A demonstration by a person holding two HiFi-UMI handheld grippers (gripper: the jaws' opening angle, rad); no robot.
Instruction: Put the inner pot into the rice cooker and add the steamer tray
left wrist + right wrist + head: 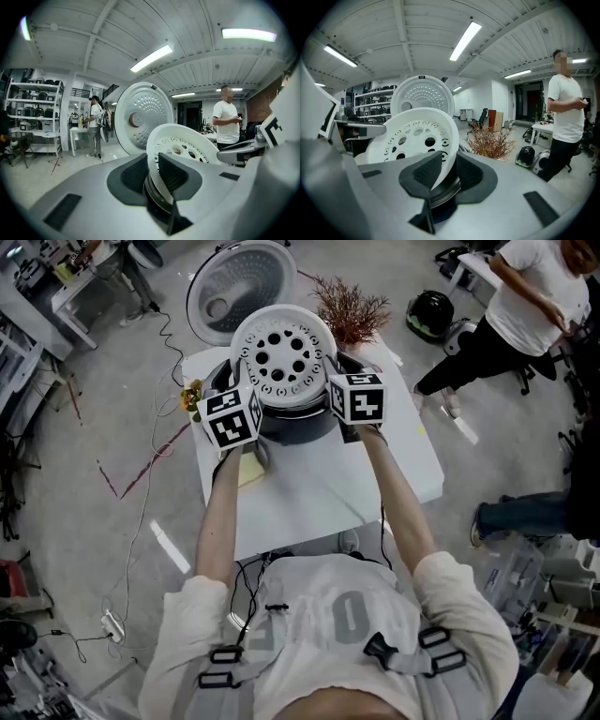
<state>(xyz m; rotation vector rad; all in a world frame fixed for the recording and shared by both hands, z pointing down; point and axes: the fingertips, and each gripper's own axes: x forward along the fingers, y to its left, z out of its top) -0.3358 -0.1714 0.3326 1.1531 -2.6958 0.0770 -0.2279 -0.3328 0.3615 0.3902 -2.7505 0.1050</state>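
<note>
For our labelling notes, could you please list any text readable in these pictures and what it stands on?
"O" or "0": large character on the wearer's shirt.
Marker cubes: patterns only, no words.
Sign above the far doorway: too small to read.

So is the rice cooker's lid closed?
No, the lid stands wide open behind the steamer tray, showing its dimpled inside.

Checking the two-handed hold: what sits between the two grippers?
The white steamer tray, its rim gripped by the left gripper and right gripper on opposite sides; clearest in the head view.
</note>
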